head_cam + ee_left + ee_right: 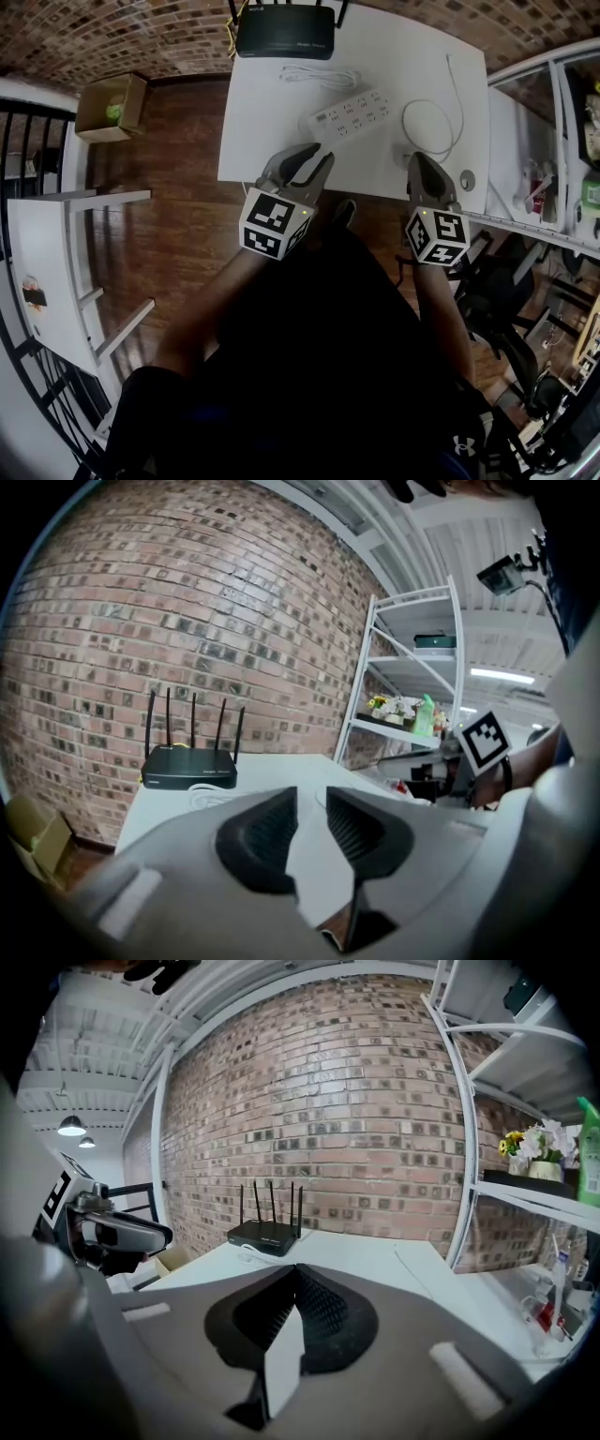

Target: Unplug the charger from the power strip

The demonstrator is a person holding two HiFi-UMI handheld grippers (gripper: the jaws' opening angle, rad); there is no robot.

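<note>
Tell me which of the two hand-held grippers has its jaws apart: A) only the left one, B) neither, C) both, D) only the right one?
A: the left gripper shows a clear gap between its pads with nothing in it, while the right gripper has its pads pressed together, holding nothing.

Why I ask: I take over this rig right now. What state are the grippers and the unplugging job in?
Left gripper: jaws apart, nothing between them.
Right gripper: jaws together, empty.
Both are at the near edge of the table, short of the power strip.
The strip lies mid-table, with a loose white cable looped to its right.
Done: cannot tell; the charger is too small to make out, plugged in or not.
Left: check the strip's sockets and pull the charger if it is there.
</note>
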